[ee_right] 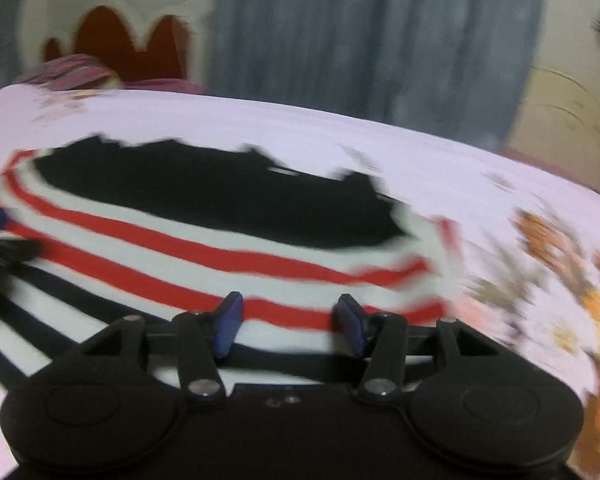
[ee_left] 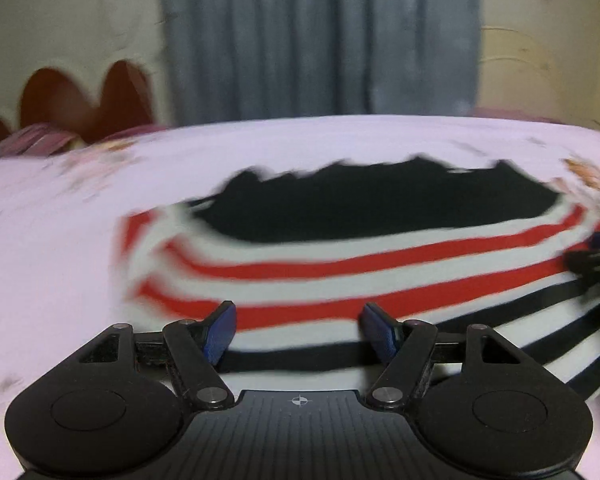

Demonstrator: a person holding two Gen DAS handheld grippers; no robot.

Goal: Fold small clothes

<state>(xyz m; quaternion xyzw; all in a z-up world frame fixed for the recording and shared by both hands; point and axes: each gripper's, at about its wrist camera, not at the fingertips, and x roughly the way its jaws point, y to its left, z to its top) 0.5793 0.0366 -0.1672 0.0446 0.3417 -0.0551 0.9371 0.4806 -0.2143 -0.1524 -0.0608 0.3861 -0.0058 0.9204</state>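
We hold the left gripper (ee_left: 298, 330) and right gripper (ee_right: 290, 326), jaws spread, over the near edge of the striped garment (ee_left: 340, 276) on the pale sheet (ee_left: 60, 220).

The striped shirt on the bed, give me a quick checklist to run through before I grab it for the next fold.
1. Left tool open: ok, jaws spread wide.
2. Right tool open: ok, jaws spread wide.
3. Both tools at the near edge of the striped shirt: ok, each over the black-striped end, side by side.
4. Fabric between the jaws: cannot tell, the pictures are motion-blurred.
5. Shirt lying flat on the bed sheet: mostly ok, far black edge looks ragged, blur hides wrinkles.
6. Tools steady enough to close: not ok, both views are smeared.
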